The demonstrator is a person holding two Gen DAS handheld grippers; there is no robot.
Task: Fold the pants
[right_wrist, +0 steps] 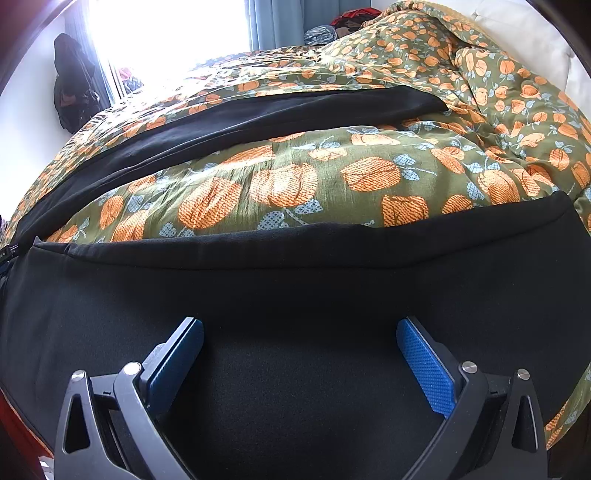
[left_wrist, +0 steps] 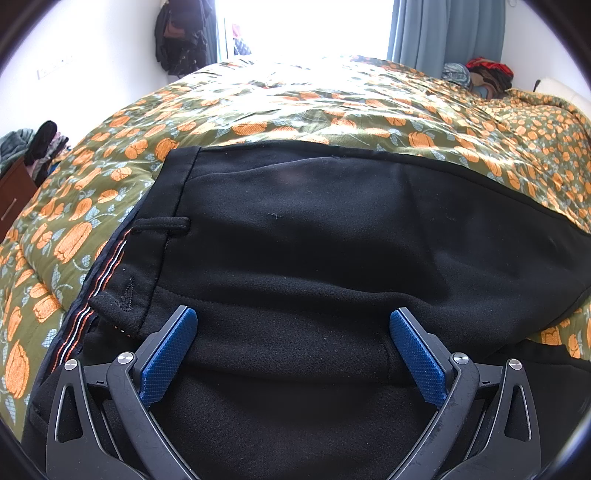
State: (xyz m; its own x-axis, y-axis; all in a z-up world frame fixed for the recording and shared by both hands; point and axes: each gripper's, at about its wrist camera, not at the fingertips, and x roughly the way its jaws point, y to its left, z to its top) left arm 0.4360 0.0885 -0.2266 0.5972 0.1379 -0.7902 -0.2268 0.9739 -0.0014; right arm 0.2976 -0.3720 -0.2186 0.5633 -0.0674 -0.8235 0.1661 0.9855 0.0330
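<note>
Black pants [left_wrist: 314, 240] lie spread on a bed with an olive, orange-flowered quilt [left_wrist: 258, 110]. In the left wrist view the waistband with a belt loop [left_wrist: 162, 225] and striped inner lining sits at the left. My left gripper [left_wrist: 293, 319] is open just above the upper part of the pants, blue pads wide apart. In the right wrist view one pant leg [right_wrist: 295, 288] runs across under my right gripper [right_wrist: 300, 328], which is open too. The other leg [right_wrist: 236, 122] stretches farther back, with quilt [right_wrist: 332, 173] showing between the legs.
A bright window with blue curtains [left_wrist: 443, 33] is behind the bed. Dark clothes hang on the wall [left_wrist: 181, 33] at the left. Piled clothes [left_wrist: 480, 75] sit at the far right of the bed. A wooden drawer unit [left_wrist: 14, 192] stands beside the bed's left.
</note>
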